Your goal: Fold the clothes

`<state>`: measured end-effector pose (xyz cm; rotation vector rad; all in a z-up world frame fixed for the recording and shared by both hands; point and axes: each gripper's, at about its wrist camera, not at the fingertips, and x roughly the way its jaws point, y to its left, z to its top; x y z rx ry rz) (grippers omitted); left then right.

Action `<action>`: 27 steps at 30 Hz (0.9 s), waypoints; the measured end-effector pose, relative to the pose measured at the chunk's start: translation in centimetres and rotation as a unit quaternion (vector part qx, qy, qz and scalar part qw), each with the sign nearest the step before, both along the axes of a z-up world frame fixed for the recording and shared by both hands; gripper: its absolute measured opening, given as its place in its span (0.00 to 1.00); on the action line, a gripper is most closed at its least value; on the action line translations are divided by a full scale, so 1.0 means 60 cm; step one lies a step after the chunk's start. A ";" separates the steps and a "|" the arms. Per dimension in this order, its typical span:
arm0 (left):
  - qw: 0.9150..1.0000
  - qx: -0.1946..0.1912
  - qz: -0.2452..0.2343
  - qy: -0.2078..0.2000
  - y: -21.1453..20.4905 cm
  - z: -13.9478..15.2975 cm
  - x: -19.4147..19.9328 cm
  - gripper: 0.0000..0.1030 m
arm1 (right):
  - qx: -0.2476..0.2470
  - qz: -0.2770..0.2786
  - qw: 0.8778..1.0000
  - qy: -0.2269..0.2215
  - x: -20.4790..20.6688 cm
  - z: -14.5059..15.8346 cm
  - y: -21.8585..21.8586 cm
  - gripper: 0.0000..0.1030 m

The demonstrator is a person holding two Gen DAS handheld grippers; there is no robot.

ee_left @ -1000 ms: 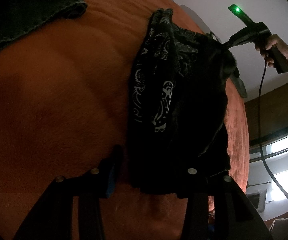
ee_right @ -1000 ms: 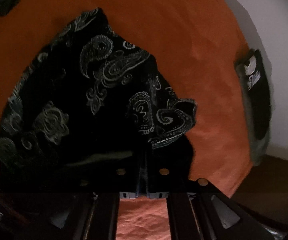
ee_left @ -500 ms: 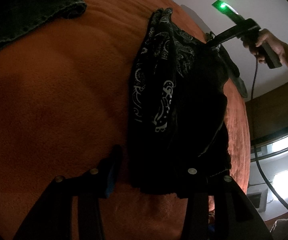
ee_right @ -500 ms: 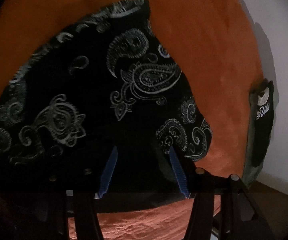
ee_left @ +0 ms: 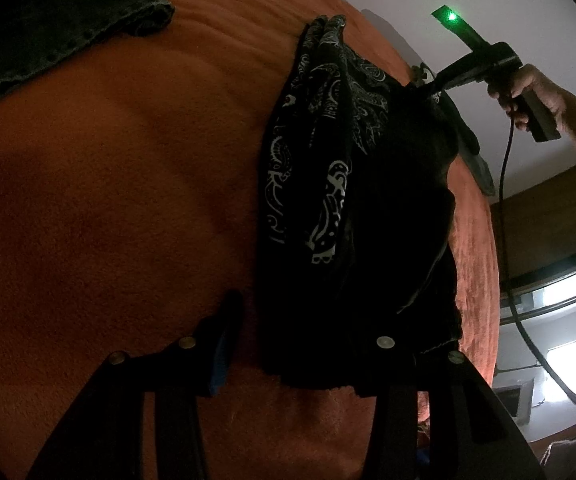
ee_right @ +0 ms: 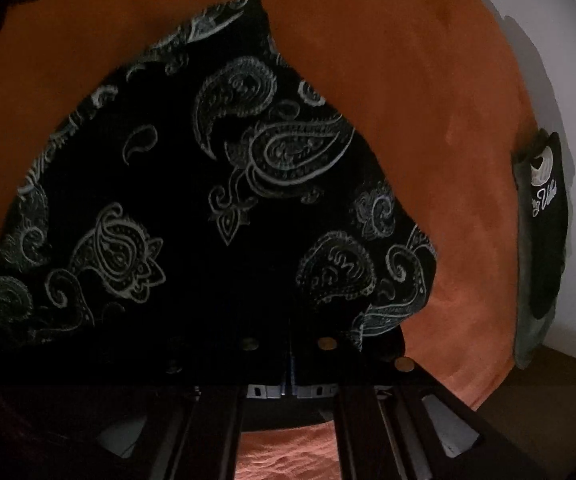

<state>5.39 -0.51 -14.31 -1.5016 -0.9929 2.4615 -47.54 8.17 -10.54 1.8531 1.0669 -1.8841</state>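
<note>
A black garment with a white paisley print (ee_left: 352,200) lies on the orange blanket (ee_left: 107,200). My left gripper (ee_left: 308,320) stands open at its near edge. Its left finger (ee_left: 219,344) is clear of the cloth, and its right finger (ee_left: 384,344) is dark against the fabric. A hand (ee_left: 536,92) holds my right gripper (ee_left: 434,87) at the garment's far corner. In the right wrist view the garment (ee_right: 223,208) fills the middle. There my right gripper (ee_right: 289,364) is shut on the fabric, its fingers pressed together.
A dark denim piece (ee_left: 59,28) lies at the blanket's far left. Another dark garment with a white logo (ee_right: 544,232) hangs at the bed's right edge by the white wall. A black cable (ee_left: 506,200) trails from the right gripper. Bright windows (ee_left: 568,292) are low right.
The right gripper let go of the raised fabric, sank with spread jaws onto the cloth, and has shut on it again. The left gripper has not moved.
</note>
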 end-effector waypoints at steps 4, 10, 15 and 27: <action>1.000 -0.001 0.000 0.000 0.000 0.000 0.000 0.46 | 0.002 0.006 1.000 -0.002 0.011 -0.003 -0.014 0.00; 1.000 0.004 0.008 0.003 -0.004 0.000 -0.001 0.46 | -0.036 0.012 0.995 0.087 0.020 0.071 -0.040 0.00; 1.000 -0.002 0.020 0.012 -0.004 0.003 0.003 0.45 | -0.103 0.037 0.976 0.189 0.022 0.165 -0.095 0.00; 1.000 0.009 0.002 0.020 -0.005 0.005 0.004 0.29 | -0.080 0.055 0.993 0.074 -0.002 0.051 -0.176 0.50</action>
